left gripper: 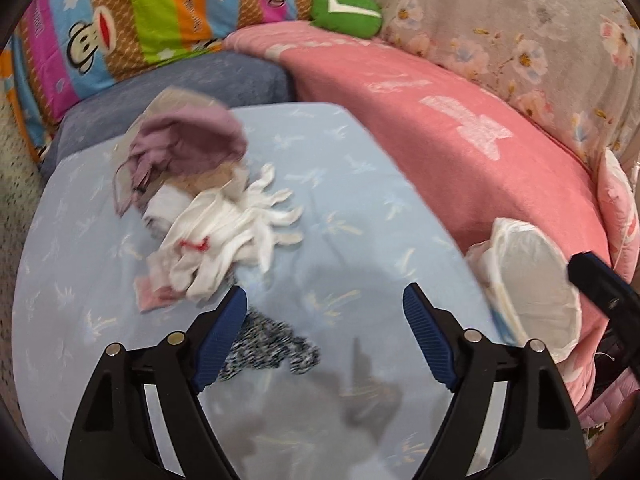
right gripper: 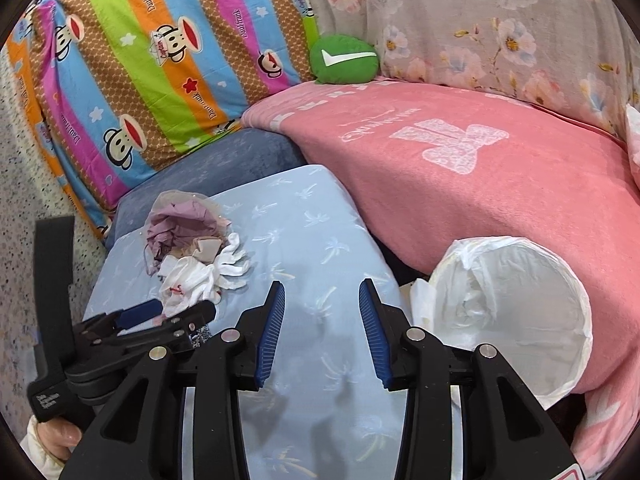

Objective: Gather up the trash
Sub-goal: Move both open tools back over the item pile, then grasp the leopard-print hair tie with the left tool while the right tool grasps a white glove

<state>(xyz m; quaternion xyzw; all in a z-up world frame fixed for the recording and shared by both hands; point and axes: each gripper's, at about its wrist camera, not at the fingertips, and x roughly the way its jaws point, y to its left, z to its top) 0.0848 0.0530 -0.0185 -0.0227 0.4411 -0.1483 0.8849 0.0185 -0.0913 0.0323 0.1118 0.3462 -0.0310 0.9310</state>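
Note:
A heap of crumpled trash [left gripper: 208,216] lies on the light blue sheet [left gripper: 360,208]: white gloves, purple cloth and a clear bag. The same heap [right gripper: 196,260] shows in the right wrist view. A black-and-white speckled scrap [left gripper: 276,350] lies by the left finger. My left gripper [left gripper: 324,320] hovers open just short of the heap, with nothing between its pads. It also shows side-on in the right wrist view [right gripper: 176,312]. My right gripper [right gripper: 322,320] is open over bare sheet, holding nothing. A bin lined with a white bag [right gripper: 516,316] lies tipped at the right [left gripper: 532,280].
A pink blanket [right gripper: 480,184] rises behind the bin. A striped monkey-print pillow [right gripper: 160,80], a green round cushion [right gripper: 344,60] and a floral cover [right gripper: 500,32] line the back. A blue-grey cushion [right gripper: 216,168] borders the sheet. Speckled floor [right gripper: 24,200] lies left.

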